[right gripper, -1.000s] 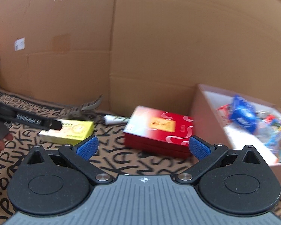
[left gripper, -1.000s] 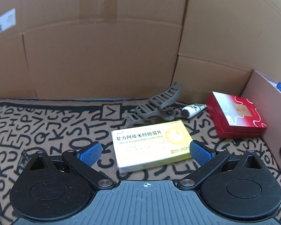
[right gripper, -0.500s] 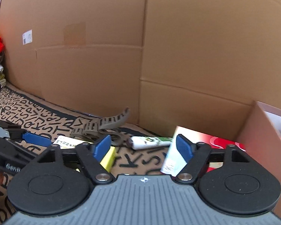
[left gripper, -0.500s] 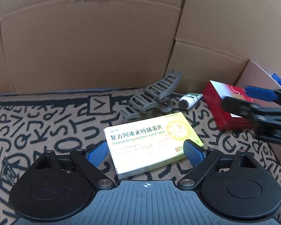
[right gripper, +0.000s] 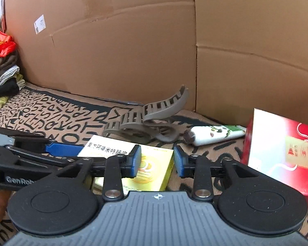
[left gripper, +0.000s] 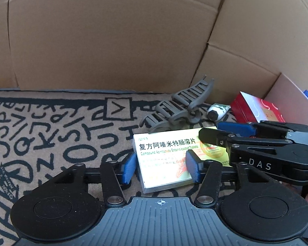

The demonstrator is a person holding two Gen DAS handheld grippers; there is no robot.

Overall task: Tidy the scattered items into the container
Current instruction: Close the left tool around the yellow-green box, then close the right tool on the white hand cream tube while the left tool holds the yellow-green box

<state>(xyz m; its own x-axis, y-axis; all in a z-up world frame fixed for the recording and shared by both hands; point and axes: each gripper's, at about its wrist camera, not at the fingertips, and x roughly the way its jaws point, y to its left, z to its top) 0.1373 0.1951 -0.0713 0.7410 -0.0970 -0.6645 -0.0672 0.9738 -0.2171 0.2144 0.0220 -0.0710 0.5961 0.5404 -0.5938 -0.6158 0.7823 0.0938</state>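
Yellow medicine box [left gripper: 166,160] sits between our left gripper [left gripper: 161,169] pads, not visibly clamped; our right gripper [right gripper: 157,161] hangs unclenched just above it.

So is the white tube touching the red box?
Apart. In the right wrist view, a strip of patterned rug shows between the white tube and the red box.

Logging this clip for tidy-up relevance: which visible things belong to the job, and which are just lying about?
Job items: yellow-and-white cardboard medicine box, grey plastic hair claw clip, white-and-green squeeze tube, red-and-white gift box, brown cardboard container.

Lying about: folded clothes pile, letter-print rug, cardboard wall panels.
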